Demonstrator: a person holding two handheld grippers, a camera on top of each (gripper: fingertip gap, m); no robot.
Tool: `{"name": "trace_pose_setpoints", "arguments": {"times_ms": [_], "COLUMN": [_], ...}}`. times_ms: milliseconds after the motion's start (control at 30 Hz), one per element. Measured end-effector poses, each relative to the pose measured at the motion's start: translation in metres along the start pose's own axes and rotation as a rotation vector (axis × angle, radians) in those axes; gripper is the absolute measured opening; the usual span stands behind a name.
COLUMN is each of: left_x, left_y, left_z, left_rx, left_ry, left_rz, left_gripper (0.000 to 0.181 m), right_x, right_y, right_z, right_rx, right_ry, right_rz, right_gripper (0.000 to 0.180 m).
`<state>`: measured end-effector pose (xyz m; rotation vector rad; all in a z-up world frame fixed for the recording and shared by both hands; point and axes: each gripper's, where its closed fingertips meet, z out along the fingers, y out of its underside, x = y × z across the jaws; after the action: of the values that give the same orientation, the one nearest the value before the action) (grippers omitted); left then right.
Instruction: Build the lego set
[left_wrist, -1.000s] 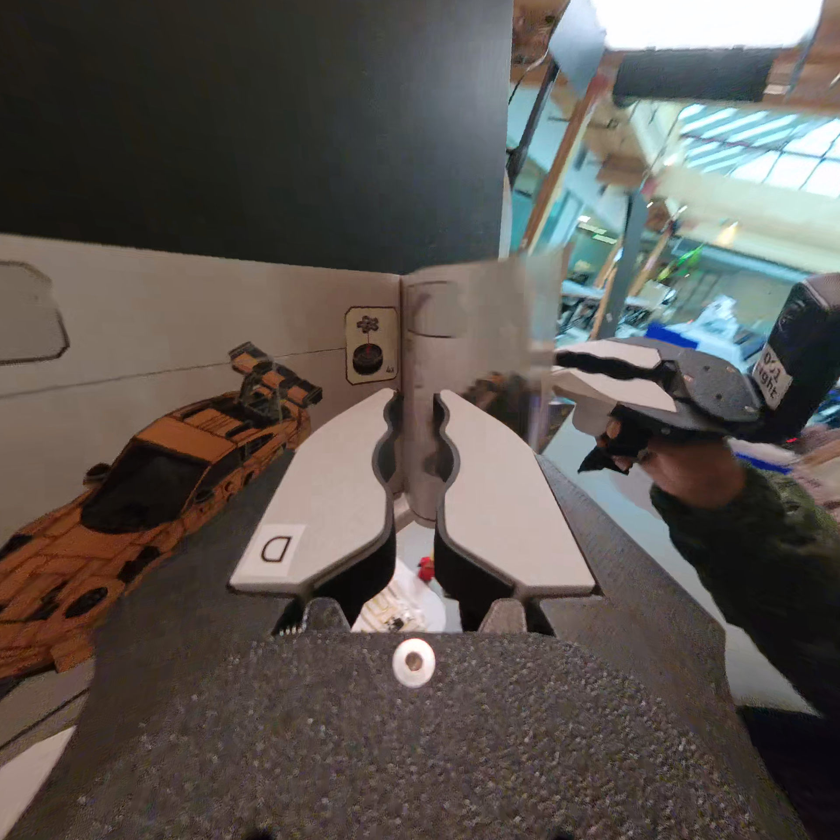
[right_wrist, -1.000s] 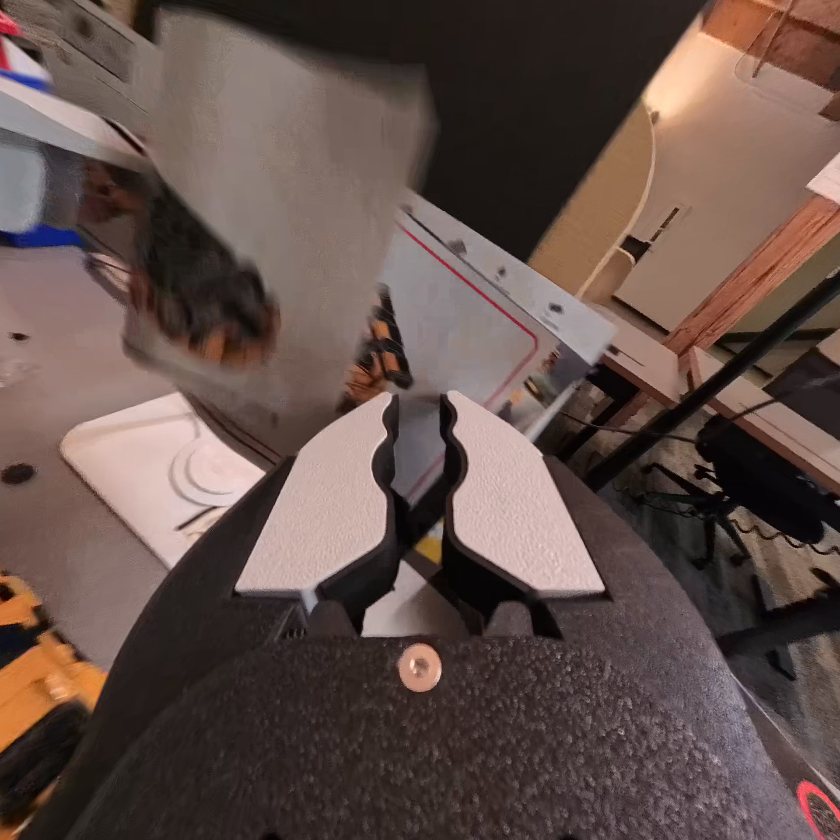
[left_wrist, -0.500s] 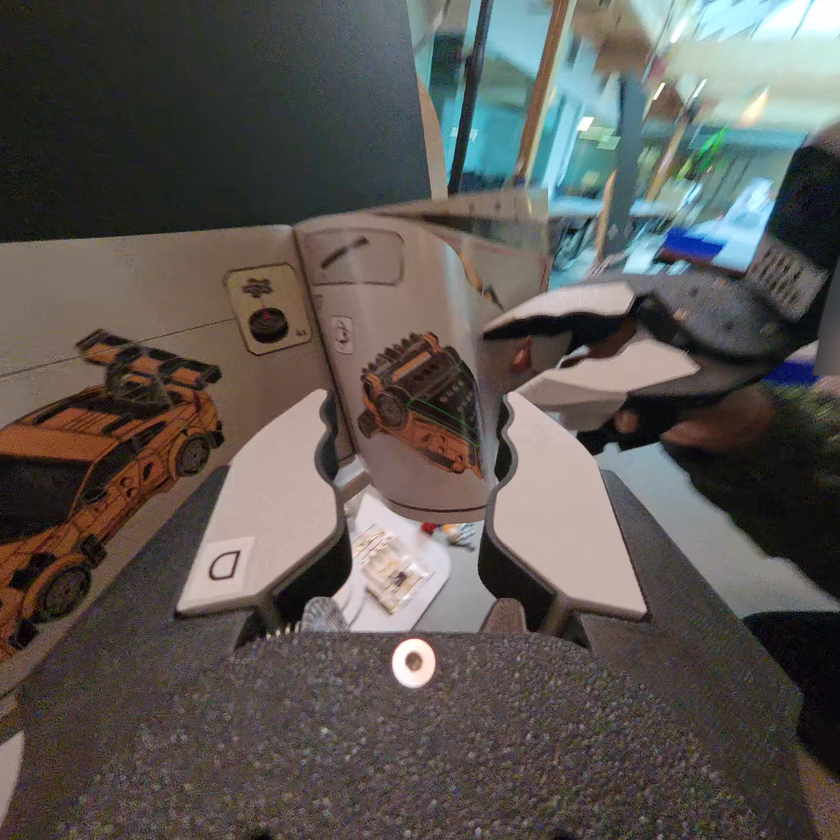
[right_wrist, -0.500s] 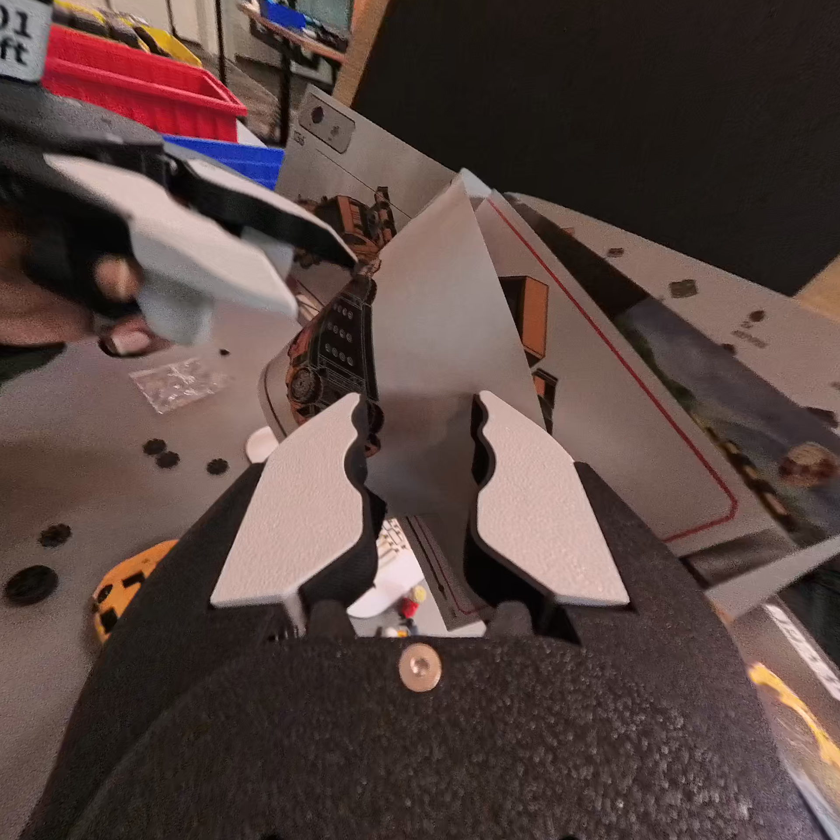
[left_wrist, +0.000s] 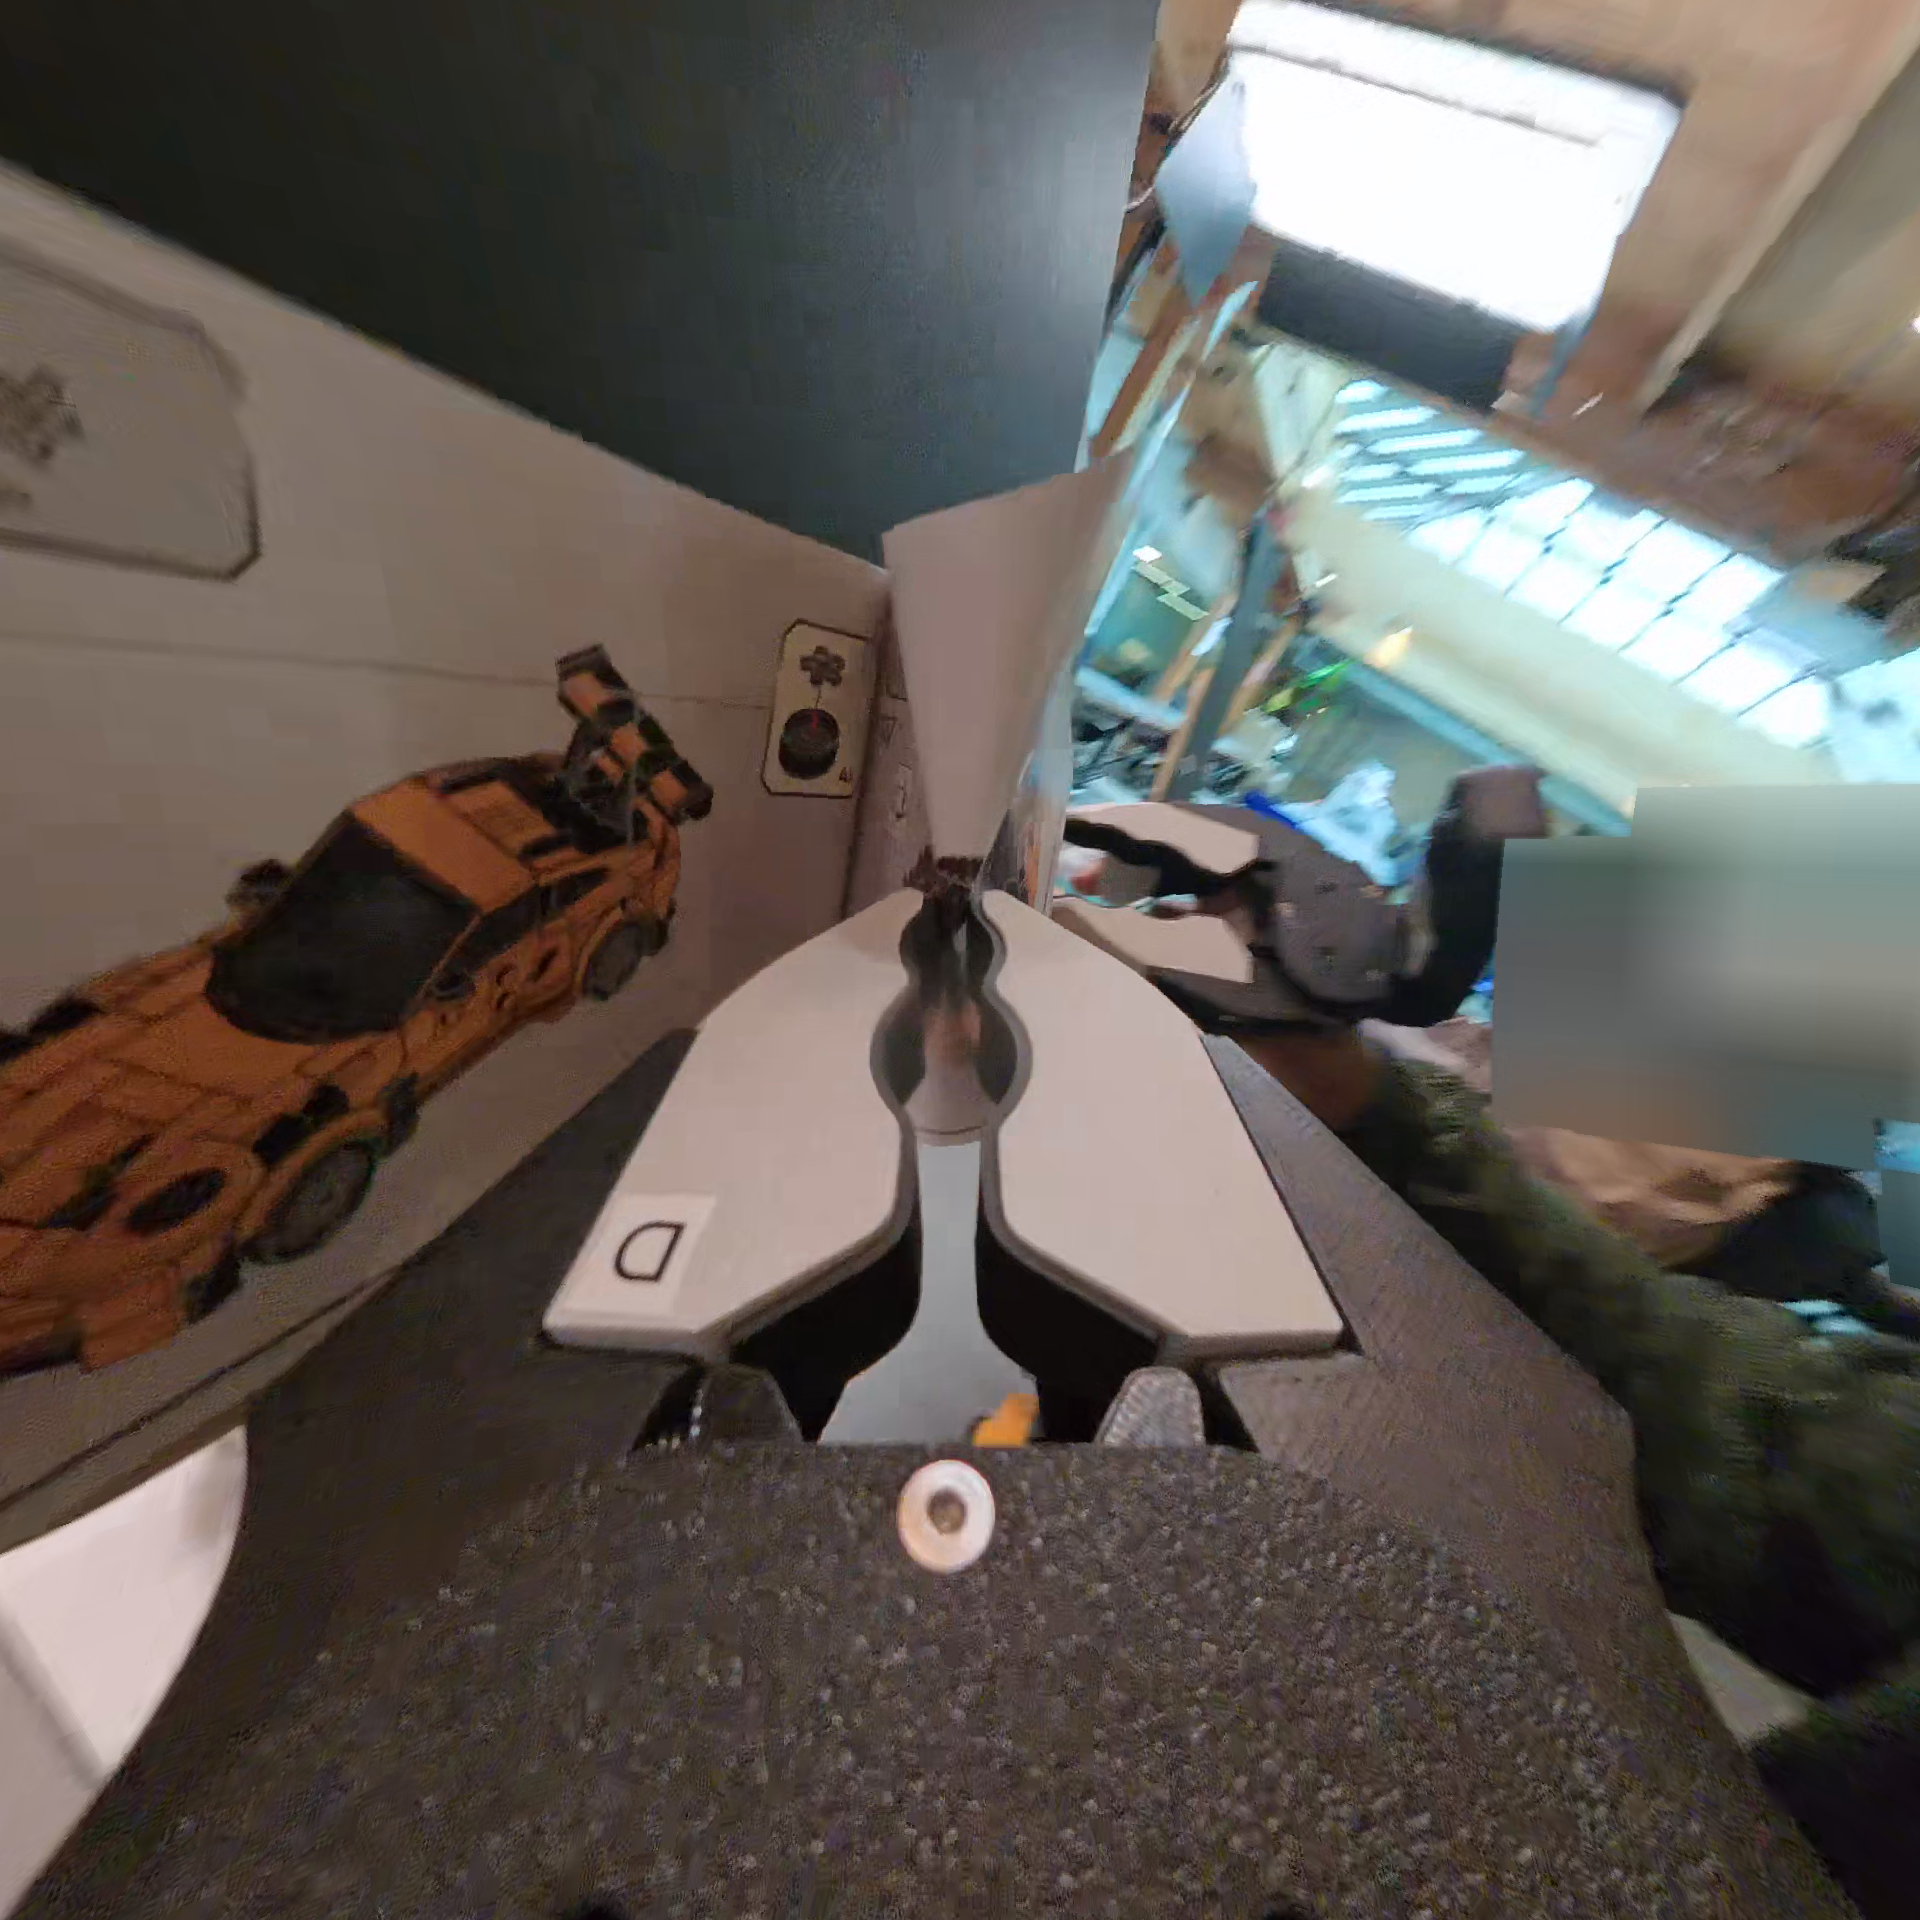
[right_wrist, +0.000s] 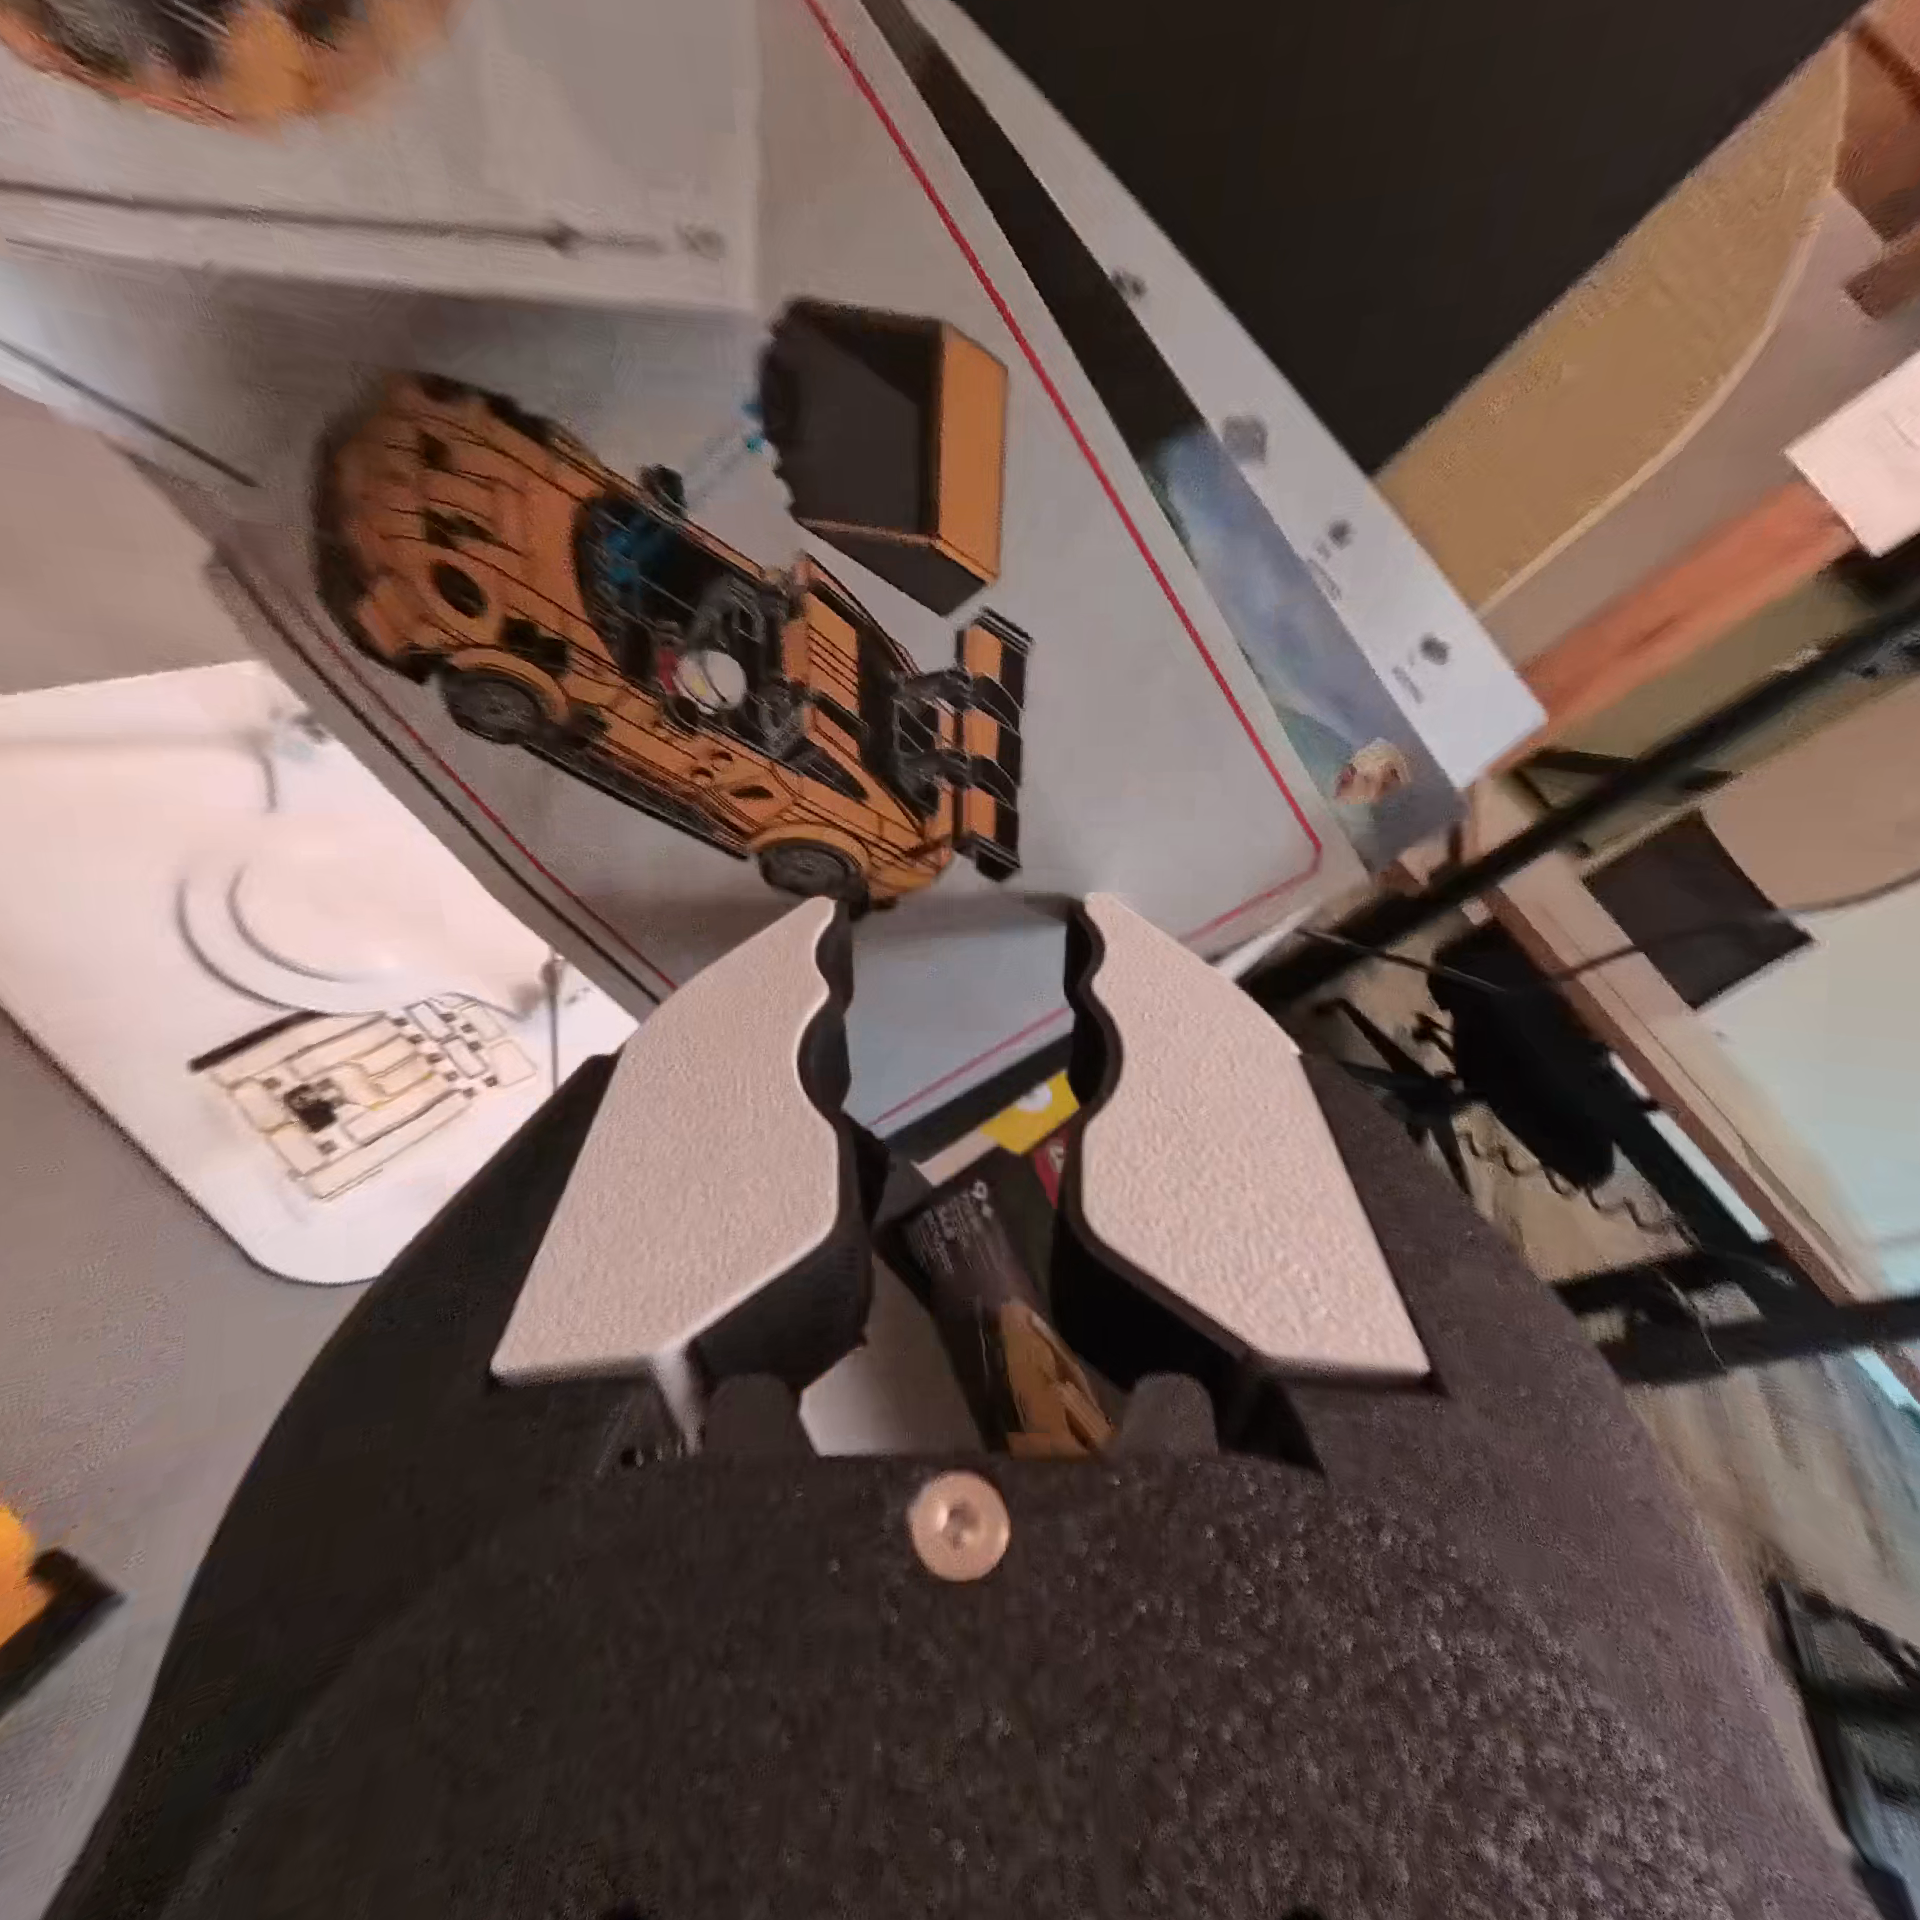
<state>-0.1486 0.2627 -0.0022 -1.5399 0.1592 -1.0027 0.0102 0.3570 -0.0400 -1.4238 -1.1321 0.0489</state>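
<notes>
The open instruction booklet (left_wrist: 436, 665) stands in front of me, and its left page shows an orange car. My left gripper (left_wrist: 948, 909) is shut on the lower edge of one loose page (left_wrist: 987, 675), which stands upright between the fingers. My right gripper (left_wrist: 1143, 888) shows to the right of that page, open, held by a hand in a green sleeve (left_wrist: 1558, 1299). In the right wrist view the right gripper (right_wrist: 961, 920) is open and empty, with its tips just in front of the booklet's right page (right_wrist: 1101, 644), which also shows an orange car.
A white tray (right_wrist: 135, 883) with a pale flat sheet of small parts (right_wrist: 364, 1081) lies on the grey table (right_wrist: 104, 1351) left of the booklet. An orange piece (right_wrist: 16, 1558) sits at the lower left. The table edge and a cluttered floor lie to the right.
My left gripper opened half a second ago and has shut again on a page. My right gripper let go of the page, opened wider and swung toward the right-hand page.
</notes>
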Motion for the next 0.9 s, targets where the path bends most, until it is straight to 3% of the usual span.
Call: {"name": "trace_pose_setpoints", "arguments": {"times_ms": [100, 267, 600, 767, 900], "left_x": [-0.003, -0.009, -0.013, 0.0, 0.032], "left_y": [-0.003, -0.007, -0.009, -0.032, -0.071], "left_z": [-0.006, -0.011, -0.021, -0.038, -0.068], "left_rx": [0.056, 0.101, 0.121, 0.171, 0.261], "left_ry": [0.092, 0.157, 0.184, 0.16, 0.026], "left_rz": [-0.123, -0.218, -0.246, -0.157, 0.095], "left_gripper": [0.005, 0.005, 0.006, 0.023, 0.027], "right_x": [0.003, -0.033, -0.046, -0.043, -0.04], "right_y": [-0.015, -0.057, -0.056, -0.055, -0.054], "right_z": [-0.009, -0.026, -0.016, -0.017, -0.019], "right_rx": [0.037, 0.158, 0.121, 0.117, 0.12], "right_ry": [0.062, 0.097, 0.163, 0.168, 0.176], "right_rz": [0.031, -0.146, -0.311, -0.312, -0.313], "right_gripper": [0.039, 0.034, 0.034, 0.034, 0.034]}}
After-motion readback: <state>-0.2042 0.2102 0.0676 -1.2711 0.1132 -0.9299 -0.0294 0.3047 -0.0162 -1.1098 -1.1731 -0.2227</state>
